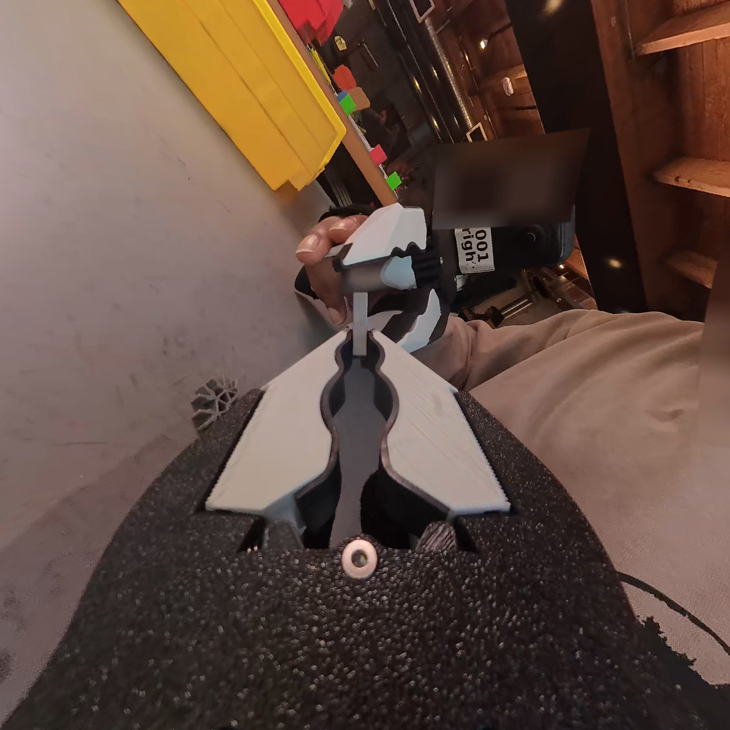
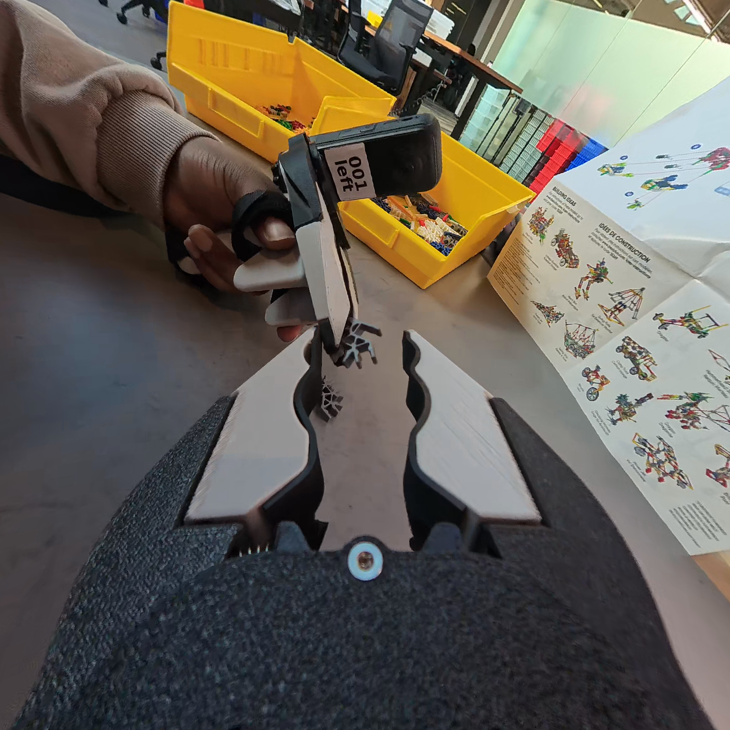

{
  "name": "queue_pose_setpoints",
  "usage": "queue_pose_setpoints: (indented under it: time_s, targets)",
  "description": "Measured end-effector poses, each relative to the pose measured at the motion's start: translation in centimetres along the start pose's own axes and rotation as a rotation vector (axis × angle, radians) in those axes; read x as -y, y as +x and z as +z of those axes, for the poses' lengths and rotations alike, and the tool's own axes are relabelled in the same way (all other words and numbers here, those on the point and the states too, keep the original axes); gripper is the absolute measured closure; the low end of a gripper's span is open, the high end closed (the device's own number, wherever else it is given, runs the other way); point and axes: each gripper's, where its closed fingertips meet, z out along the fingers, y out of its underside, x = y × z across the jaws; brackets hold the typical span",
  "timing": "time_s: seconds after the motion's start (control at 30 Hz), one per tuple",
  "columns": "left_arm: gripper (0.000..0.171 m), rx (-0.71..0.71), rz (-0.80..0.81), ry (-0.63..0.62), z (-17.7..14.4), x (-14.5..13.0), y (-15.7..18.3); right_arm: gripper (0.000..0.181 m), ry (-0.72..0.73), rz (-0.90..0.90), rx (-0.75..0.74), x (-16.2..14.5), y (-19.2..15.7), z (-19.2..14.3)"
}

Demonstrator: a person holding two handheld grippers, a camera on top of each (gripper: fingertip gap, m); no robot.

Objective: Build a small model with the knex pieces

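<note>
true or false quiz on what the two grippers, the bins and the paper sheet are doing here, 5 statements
1. The right gripper has its fingers spread wide apart. True.
2. The left gripper is open with nothing between its fingers. False: its fingertips are closed on a thin grey rod.
3. The yellow bin nearest the grippers holds small colourful building pieces. True.
4. In the right wrist view, the folded instruction sheet lies left of the right gripper. False: it lies to its right, on the table.
5. The hand on the left gripper is bare to the elbow. False: a beige sleeve covers the arm to the wrist.
</note>
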Motion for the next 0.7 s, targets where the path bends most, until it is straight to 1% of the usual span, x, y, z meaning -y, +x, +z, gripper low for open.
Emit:
queue_pose_setpoints:
  time_s: [0.07, 0.1, 0.4, 0.6, 0.7]
  targets:
    - [0.166, 0.005, -0.026, -0.002, 0.0, -0.1, -0.2, 0.153, -0.015, -0.013, 0.024, -0.2, -0.5, 0.1]
    - [0.166, 0.000, -0.035, -0.007, -0.1, -0.2, -0.2, 0.154, -0.016, -0.019, 0.026, -0.2, -0.6, 0.2]
    - [0.166, 0.030, -0.045, -0.038, -0.9, -0.3, -0.7, 0.154, -0.012, -0.045, 0.020, -0.1, -0.7, 0.1]
    - [0.166, -0.009, -0.066, -0.062, -0.5, -0.9, -0.2, 0.157, -0.004, -0.083, 0.049, 0.2, -1.5, 0.1]
    - [0.166, -0.041, -0.083, -0.057, -0.4, -0.8, 0.1, 0.158, 0.008, -0.071, 0.060, 0.5, -1.5, -0.1]
